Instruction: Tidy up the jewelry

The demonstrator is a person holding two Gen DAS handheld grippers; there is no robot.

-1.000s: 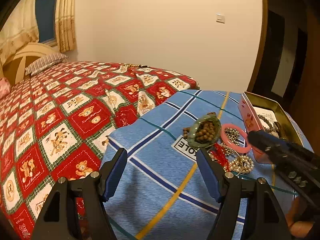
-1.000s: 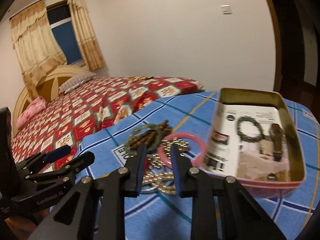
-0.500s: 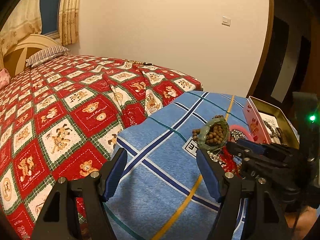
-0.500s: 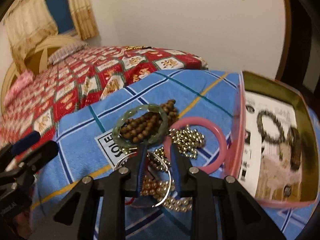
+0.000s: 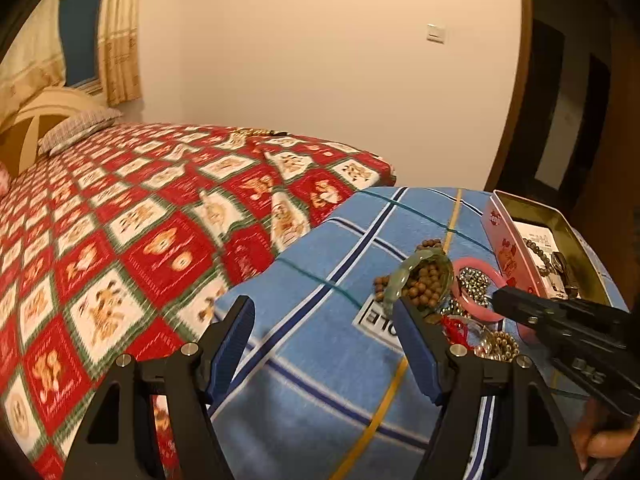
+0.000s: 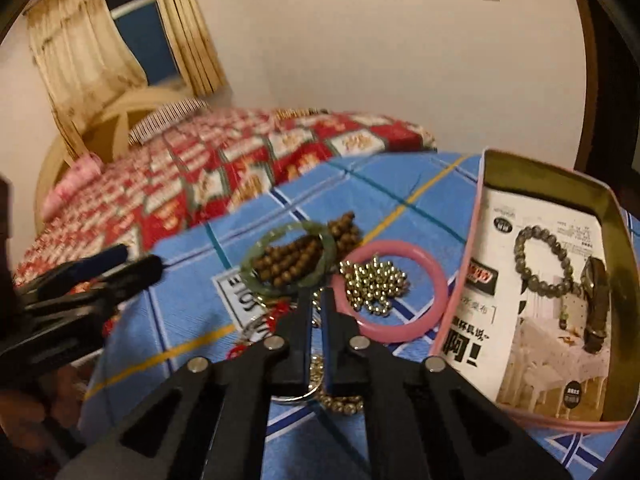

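A: Where does the jewelry lie?

B: In a pile on the blue cloth (image 6: 192, 312), just left of the open tin (image 6: 612, 208): a green bangle (image 6: 256, 280) around brown wooden beads (image 6: 292, 260), a pink bangle (image 6: 436, 280) around small gold beads (image 6: 374, 282).

A: And the grippers?

B: The right gripper (image 6: 316, 294) has its fingers nearly closed at the pile; whether it holds anything cannot be told. The left gripper (image 5: 324, 314) is wide open, holding nothing, near the pile's left.

A: How would they handle?

B: The bangles look stiff, smooth and probably breakable, best pinched across the rim. The bead strands seem light and limp, and likely to snag one another.
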